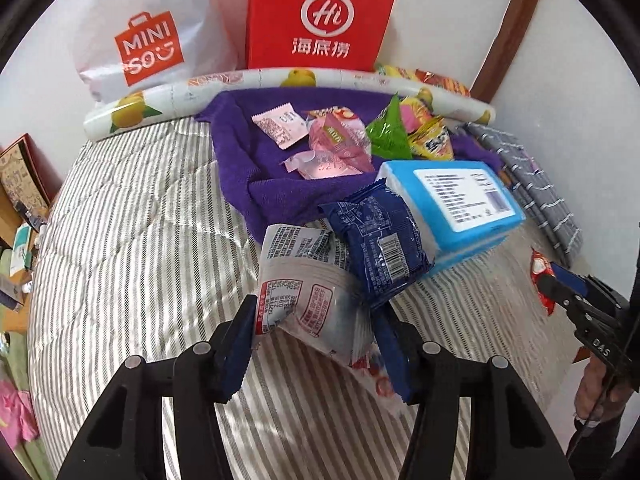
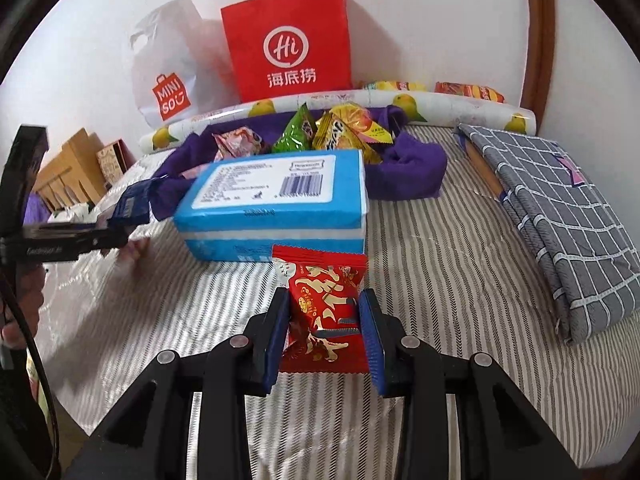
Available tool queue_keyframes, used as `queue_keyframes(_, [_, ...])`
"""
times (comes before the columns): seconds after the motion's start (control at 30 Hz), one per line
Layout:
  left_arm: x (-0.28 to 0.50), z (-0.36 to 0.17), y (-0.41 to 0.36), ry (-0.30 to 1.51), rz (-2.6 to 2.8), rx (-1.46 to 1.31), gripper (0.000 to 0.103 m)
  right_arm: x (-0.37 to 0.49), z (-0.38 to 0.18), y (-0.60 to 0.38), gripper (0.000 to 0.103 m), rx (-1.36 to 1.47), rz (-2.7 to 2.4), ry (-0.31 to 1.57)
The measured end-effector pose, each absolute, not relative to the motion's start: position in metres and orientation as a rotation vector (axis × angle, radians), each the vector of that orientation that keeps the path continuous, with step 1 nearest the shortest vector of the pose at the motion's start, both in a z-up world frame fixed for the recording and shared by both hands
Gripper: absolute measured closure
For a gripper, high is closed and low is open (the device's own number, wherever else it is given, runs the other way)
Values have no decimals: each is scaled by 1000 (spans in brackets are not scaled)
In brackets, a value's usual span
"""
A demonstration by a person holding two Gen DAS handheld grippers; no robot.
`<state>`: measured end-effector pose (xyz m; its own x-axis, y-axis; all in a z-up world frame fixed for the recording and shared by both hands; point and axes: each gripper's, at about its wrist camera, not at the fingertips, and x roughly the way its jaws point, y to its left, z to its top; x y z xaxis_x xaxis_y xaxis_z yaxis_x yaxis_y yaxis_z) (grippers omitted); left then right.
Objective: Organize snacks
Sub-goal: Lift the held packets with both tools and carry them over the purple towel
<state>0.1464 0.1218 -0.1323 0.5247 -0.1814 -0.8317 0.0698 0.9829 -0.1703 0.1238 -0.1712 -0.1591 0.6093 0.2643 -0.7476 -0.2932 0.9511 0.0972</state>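
Note:
My left gripper point(image 1: 316, 344) is shut on a clear white snack packet point(image 1: 304, 292) with red print, held above the striped bed; it also shows in the right wrist view point(image 2: 80, 236). A dark blue snack packet point(image 1: 376, 240) leans against it and a blue tissue pack point(image 1: 452, 204). My right gripper point(image 2: 324, 332) is shut on a red snack packet point(image 2: 324, 304) just in front of the tissue pack point(image 2: 280, 200); it also shows in the left wrist view point(image 1: 560, 284). A purple towel point(image 1: 256, 160) holds several pink, green and yellow snacks point(image 1: 340, 140).
A red paper bag point(image 1: 320, 16) and a white Miniso bag point(image 1: 152, 32) stand against the wall behind a lemon-print roll point(image 1: 280, 80). A folded grey checked cloth point(image 2: 560, 216) lies at the right. Wooden furniture point(image 2: 68, 168) stands beyond the bed's left edge.

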Motion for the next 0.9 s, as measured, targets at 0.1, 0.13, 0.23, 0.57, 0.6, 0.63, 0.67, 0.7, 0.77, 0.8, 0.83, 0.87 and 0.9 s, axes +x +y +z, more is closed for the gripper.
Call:
queue_keyframes(0.1, [138, -122, 124, 985, -167, -150, 49, 119, -151, -169, 68, -27, 316, 847])
queue_keyframes(0.13, [136, -120, 125, 978, -169, -157, 49, 117, -148, -168, 68, -25, 316, 842])
queue_keyframes(0.23, [128, -109, 124, 957, -176, -165, 49, 111, -138, -167, 68, -28, 314, 825])
queue_keyframes(0.57, [121, -86, 115, 922, -215, -191, 49, 96, -118, -170, 68, -39, 306, 790])
queue_keyframes(0.6, [121, -85, 114, 922, -216, -190, 49, 96, -118, -170, 68, -38, 306, 790])
queue_keyframes(0.63, [122, -84, 112, 922, -218, -189, 49, 96, -117, -171, 68, -36, 303, 790])
queue_keyframes(0.67, [123, -84, 111, 923, -218, -186, 49, 97, -117, -172, 68, -33, 301, 790])
queue_keyframes(0.7, [123, -84, 110, 924, -218, -185, 49, 98, -116, -173, 68, -28, 299, 790])
queue_keyframes(0.77, [125, -84, 109, 926, -220, -186, 49, 99, -116, -175, 68, -20, 297, 789])
queue_keyframes(0.8, [127, -83, 108, 926, -222, -190, 49, 100, -115, -176, 68, -14, 297, 788])
queue_keyframes(0.83, [128, -83, 108, 928, -225, -194, 49, 101, -114, -177, 68, -9, 296, 788])
queue_keyframes(0.87, [130, -83, 108, 931, -230, -201, 49, 102, -113, -178, 68, -5, 296, 786])
queue_keyframes(0.9, [132, -82, 107, 936, -240, -215, 49, 104, -111, -179, 68, -1, 295, 783])
